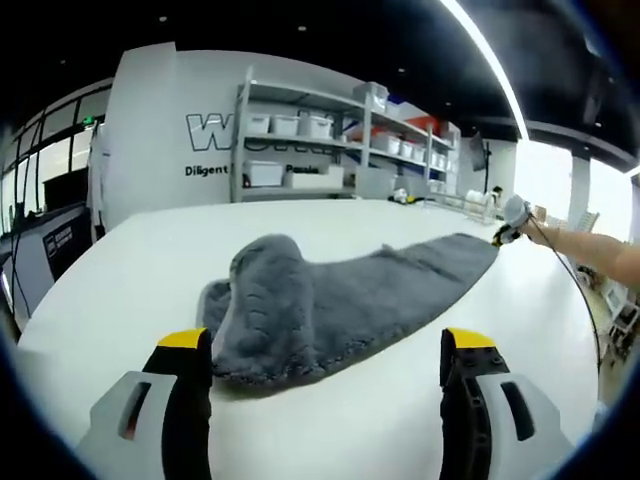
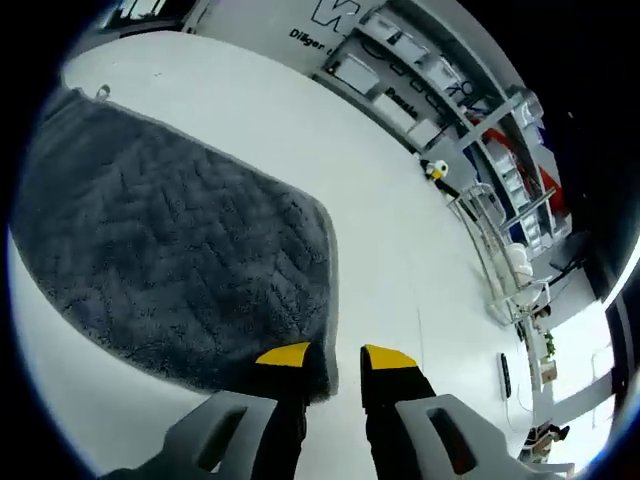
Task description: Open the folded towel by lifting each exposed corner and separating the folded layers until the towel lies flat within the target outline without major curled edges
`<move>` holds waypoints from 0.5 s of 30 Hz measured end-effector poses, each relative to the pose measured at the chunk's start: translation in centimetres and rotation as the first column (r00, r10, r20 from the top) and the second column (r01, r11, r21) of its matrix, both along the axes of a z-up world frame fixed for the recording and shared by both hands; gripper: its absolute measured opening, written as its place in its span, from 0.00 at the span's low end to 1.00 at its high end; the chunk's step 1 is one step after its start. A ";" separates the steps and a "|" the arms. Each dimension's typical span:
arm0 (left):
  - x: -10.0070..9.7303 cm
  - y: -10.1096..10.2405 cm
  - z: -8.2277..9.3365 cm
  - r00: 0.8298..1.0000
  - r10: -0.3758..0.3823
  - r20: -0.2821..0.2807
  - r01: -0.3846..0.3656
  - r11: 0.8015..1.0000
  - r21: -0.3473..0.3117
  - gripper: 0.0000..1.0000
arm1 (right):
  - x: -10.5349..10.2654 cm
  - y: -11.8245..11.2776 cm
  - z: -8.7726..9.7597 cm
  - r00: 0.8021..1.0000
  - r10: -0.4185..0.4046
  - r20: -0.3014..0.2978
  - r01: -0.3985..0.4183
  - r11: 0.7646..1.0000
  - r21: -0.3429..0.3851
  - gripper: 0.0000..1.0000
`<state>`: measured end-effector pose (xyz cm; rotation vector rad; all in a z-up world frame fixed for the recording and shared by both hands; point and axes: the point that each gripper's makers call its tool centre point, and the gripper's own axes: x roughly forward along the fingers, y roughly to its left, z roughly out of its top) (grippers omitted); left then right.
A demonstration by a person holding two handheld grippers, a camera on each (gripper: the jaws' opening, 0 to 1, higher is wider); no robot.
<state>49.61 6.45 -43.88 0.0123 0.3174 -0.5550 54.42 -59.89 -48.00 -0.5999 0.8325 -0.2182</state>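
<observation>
A grey plush towel (image 1: 340, 290) lies on the white table (image 1: 130, 280). Its left part is bunched into a folded hump (image 1: 265, 290), and the rest stretches out to a point at the right. My left gripper (image 1: 327, 345) hovers just in front of the towel's near edge, open wide and holding nothing. At the towel's far right tip is my right gripper (image 1: 510, 222), held out on a person's arm (image 1: 590, 250). In the right gripper view the towel (image 2: 170, 230) spreads flat with a chevron weave, and the right gripper (image 2: 335, 357) has its jaws close together on the towel's corner (image 2: 322, 385).
Metal shelves with white bins (image 1: 330, 140) and a lettered wall stand behind the table. A wire rack (image 2: 490, 250) and a small yellow-black object (image 2: 435, 170) sit near the table's far edge. A dark flat item (image 2: 505, 375) lies to the right.
</observation>
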 end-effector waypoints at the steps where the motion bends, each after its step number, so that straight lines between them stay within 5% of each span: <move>1: 0.0 -0.1 0.0 1.000 -0.003 0.000 0.003 1.000 0.000 0.93 | 0.1 -0.1 0.6 1.000 -0.009 0.022 0.009 1.000 -0.008 0.23; 5: -0.1 -0.1 0.2 1.000 -0.006 0.001 0.006 1.000 -0.005 0.93 | 0.3 0.2 3.1 0.994 -0.030 0.110 0.030 1.000 0.001 0.31; 15: -0.3 -0.1 0.3 1.000 -0.011 -0.008 0.010 1.000 -0.012 0.93 | -0.1 4.4 6.1 0.990 0.021 0.140 -0.027 0.999 0.041 0.60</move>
